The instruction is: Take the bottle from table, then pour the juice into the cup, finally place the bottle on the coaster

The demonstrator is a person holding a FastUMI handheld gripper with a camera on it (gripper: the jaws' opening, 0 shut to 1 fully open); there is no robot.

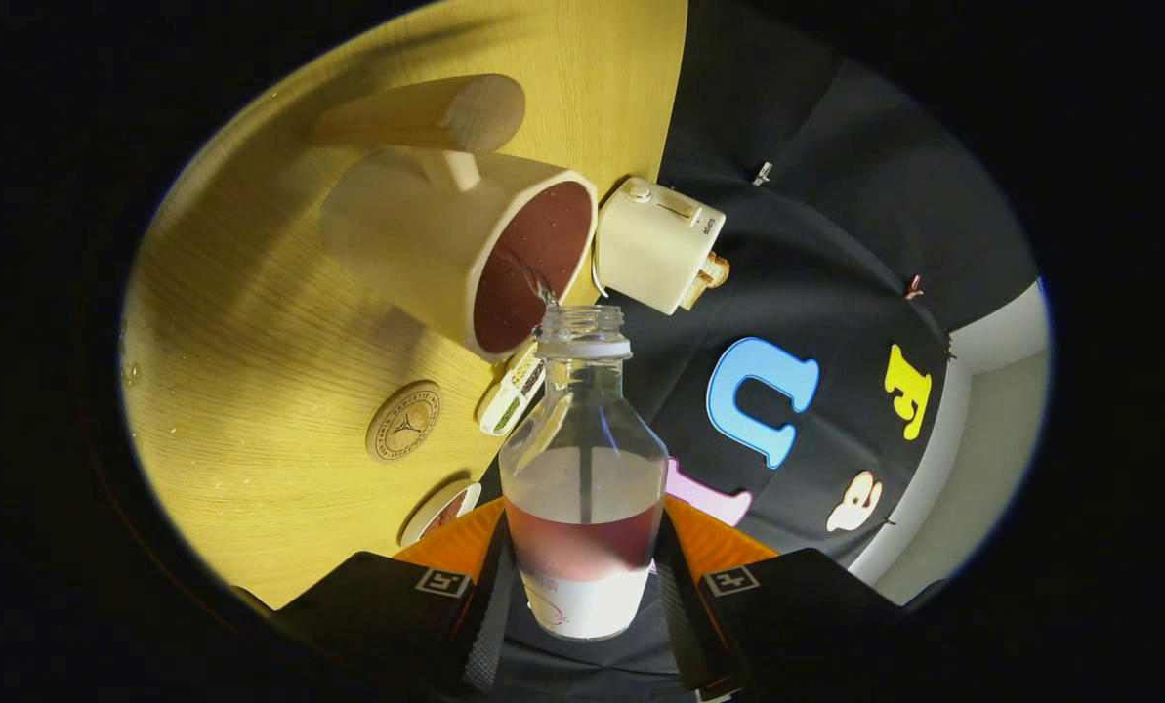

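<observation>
A gripper [582, 586] holds a clear bottle [583, 459] between its 2 fingers, 1 finger pressing on each side of the lower body, so the jaws are closed on the bottle. The whole scene is rolled sideways, which fits a pour in progress. The bottle has no cap on. Its open neck points at a cream cup [455, 249] just ahead of the fingers on the yellow wooden table [250, 391], and a thin thread of red juice runs from the neck over the cup's rim. The inside of the cup already shows dark red. More juice remains low in the bottle, by the fingers.

A round coaster [404, 422] with a stamped mark lies on the table near the cup, apart from it. A small cream toaster [655, 244] stands beyond the cup, and a small packet [512, 389] lies beside the cup's rim.

The bottle looks stiff, smooth and probably slippery, and the sloshing liquid likely shifts its weight as it tips. The present low, 2-sided hold on the body seems sound, since it keeps the neck clear. Whether the bottle is glass or plastic cannot be told.
</observation>
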